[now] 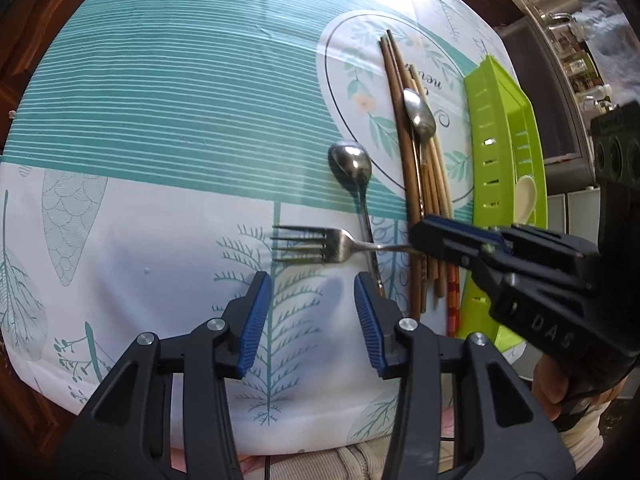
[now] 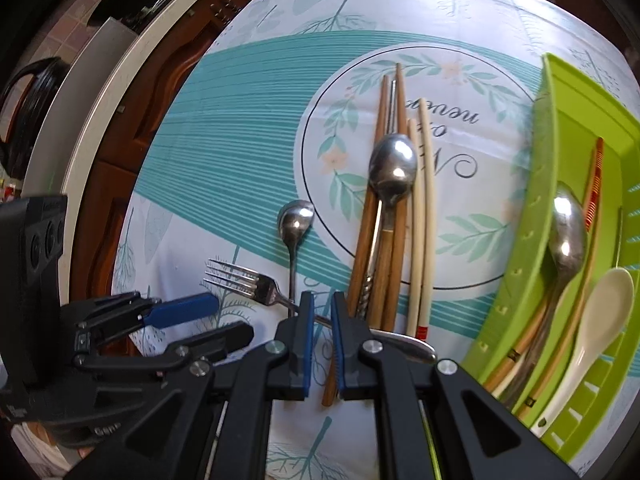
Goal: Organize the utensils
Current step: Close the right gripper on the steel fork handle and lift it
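While left claw [image 1: 308, 316] gapes, right claw [image 2: 322, 344] grips fork [image 1: 316, 245].

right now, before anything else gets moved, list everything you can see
fork: 1, steel, on the cloth, handle under the right tool
steel spoons: 3; one alone on the cloth, one on the loose chopsticks, one in the tray
loose chopsticks: several, brown and cream, beside the tray
tray chopsticks: a few, in the tray
ceramic spoon: 1, white, in the tray
tray: 1, green
tablecloth: 1, teal and white
left tool: open, empty
right tool: nearly closed, grip unclear
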A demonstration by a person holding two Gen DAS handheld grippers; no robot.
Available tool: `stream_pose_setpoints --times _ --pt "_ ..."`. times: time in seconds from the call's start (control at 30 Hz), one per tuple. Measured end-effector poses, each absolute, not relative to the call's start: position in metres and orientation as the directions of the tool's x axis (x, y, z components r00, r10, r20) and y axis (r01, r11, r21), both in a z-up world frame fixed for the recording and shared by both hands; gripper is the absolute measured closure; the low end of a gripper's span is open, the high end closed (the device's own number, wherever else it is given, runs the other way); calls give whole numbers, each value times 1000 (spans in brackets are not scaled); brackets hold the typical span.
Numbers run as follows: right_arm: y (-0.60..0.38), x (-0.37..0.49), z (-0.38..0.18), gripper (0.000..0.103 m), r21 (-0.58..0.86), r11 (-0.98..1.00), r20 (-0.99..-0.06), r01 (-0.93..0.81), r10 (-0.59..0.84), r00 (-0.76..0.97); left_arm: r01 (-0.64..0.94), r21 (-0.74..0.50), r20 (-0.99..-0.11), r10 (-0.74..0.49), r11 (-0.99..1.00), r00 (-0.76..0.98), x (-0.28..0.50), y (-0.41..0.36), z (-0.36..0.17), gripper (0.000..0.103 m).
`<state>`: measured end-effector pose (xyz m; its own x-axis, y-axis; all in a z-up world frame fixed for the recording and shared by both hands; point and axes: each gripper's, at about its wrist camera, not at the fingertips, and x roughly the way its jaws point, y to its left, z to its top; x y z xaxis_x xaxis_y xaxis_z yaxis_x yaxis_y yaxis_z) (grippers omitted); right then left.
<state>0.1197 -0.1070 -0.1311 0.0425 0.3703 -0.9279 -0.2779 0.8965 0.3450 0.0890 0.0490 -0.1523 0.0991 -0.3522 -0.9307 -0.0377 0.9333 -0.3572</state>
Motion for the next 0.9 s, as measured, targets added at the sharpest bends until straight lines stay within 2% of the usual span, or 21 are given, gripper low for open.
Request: stream_pose_setpoints --times 0.17,0.23,0.3,0.43,0.73,0.9 --pt "-104 120 -134 94 358 870 -922 -339 386 17 -54 -360 -927 -350 931 134 102 55 -153 64" --pt "-102 119 -133 85 347 861 -925 -372 380 17 -53 -360 -926 -349 932 147 107 55 -153 64" --pt "-98 118 -131 82 336 845 -928 -415 374 11 -55 -358 -925 -347 932 154 112 55 -154 64" --pt "-91 114 -129 82 309 818 -935 -486 354 2 -56 -352 -927 -340 934 160 118 55 -155 64" --pt "-51 97 -136 82 120 663 -980 -739 199 20 -72 -336 -931 -319 939 178 115 66 -150 64" --pt "-36 89 -141 82 41 597 -989 -801 139 52 -75 -325 -931 -305 943 201 111 75 -141 64"
